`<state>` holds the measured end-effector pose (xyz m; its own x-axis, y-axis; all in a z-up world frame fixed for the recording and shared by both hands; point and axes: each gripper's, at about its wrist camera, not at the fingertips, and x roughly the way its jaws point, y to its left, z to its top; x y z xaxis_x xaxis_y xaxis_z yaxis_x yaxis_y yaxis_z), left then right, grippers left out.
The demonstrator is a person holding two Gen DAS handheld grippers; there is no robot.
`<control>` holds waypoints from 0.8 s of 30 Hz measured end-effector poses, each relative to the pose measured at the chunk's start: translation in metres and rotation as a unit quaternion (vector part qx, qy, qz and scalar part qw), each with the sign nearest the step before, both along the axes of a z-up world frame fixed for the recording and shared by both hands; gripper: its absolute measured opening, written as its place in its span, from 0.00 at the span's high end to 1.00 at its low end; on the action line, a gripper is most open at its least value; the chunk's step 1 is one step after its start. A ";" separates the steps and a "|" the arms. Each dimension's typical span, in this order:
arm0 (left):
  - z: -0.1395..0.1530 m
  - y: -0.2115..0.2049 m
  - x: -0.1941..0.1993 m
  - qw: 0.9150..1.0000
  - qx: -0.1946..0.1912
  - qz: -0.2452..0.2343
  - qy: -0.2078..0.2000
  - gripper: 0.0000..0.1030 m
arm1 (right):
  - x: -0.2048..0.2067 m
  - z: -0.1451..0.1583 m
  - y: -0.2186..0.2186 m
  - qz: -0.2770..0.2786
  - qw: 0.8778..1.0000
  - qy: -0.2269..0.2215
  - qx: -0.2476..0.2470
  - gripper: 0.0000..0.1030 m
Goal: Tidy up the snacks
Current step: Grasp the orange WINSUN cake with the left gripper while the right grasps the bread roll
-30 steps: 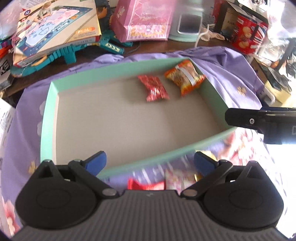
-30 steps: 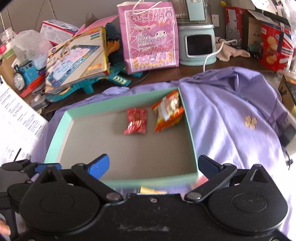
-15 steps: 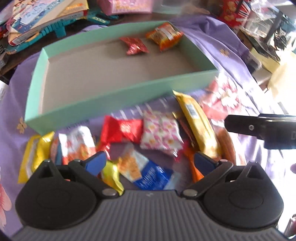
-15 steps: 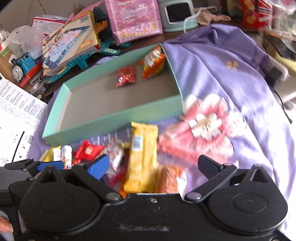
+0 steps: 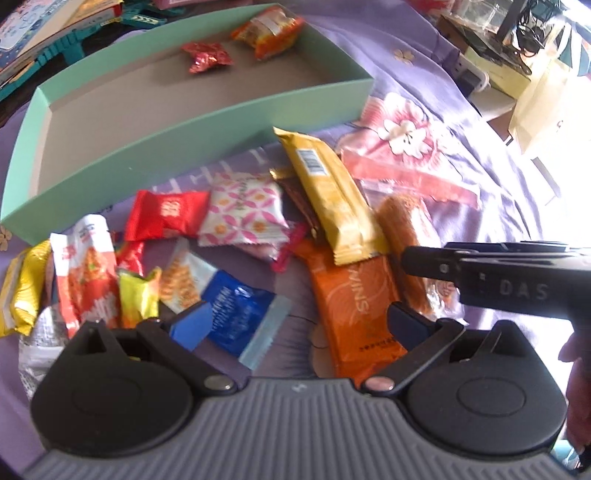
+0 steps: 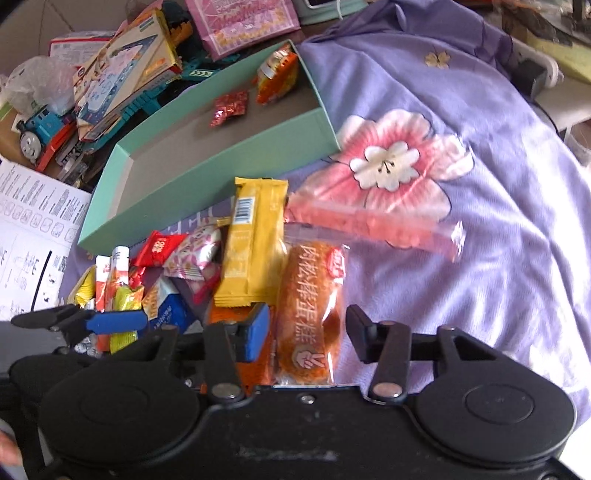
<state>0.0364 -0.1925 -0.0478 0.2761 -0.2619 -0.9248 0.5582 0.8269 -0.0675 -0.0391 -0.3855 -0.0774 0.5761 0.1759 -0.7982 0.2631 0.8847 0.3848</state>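
Observation:
A mint-green box [image 5: 207,122] [image 6: 229,162] holds a red candy pack [image 5: 207,59] and an orange snack pack [image 5: 269,29]. A pile of snacks lies on the purple cloth in front of it: a yellow bar [image 5: 332,199] [image 6: 255,240], an orange pack [image 5: 354,306], a blue pack [image 5: 236,314], a red pack [image 5: 162,214]. My right gripper [image 6: 306,332] has its jaws on both sides of a wrapped orange-brown roll [image 6: 310,302], still a little apart from it. My left gripper [image 5: 299,321] is open above the blue and orange packs.
Toys, a boxed game [image 6: 122,66], a pink gift bag [image 6: 243,22] and a toy train [image 6: 37,129] crowd the table behind the box. Printed sheets [image 6: 29,229] lie at the left. A long pink snack pack [image 6: 373,225] lies on the floral cloth at the right.
Both grippers have pulled back from the box and dropped low over the snack pile. The right jaws have narrowed around the wrapped roll.

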 end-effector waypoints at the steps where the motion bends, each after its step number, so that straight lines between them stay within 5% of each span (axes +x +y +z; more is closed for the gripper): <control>1: 0.000 -0.002 -0.001 1.000 0.002 -0.001 0.001 0.00 | -0.001 -0.003 -0.001 0.000 1.000 0.000 0.004 0.64; 16: -0.013 -0.046 -0.013 0.999 0.022 -0.021 0.012 0.01 | -0.030 -0.009 -0.034 -0.009 0.999 -0.011 0.028 0.64; 22: -0.023 -0.039 -0.013 1.000 0.025 -0.014 0.012 0.43 | -0.024 -0.011 -0.031 -0.004 1.000 -0.007 0.023 0.59; 24: -0.022 -0.036 -0.015 0.999 0.028 -0.020 0.004 0.49 | -0.021 -0.013 -0.028 -0.006 1.000 -0.003 0.017 0.57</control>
<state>0.0218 -0.2289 -0.0700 0.2596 -0.2207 -0.9402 0.5906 0.8065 -0.0262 -0.0600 -0.4132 -0.0909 0.5830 0.1964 -0.7884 0.2707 0.8680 0.4164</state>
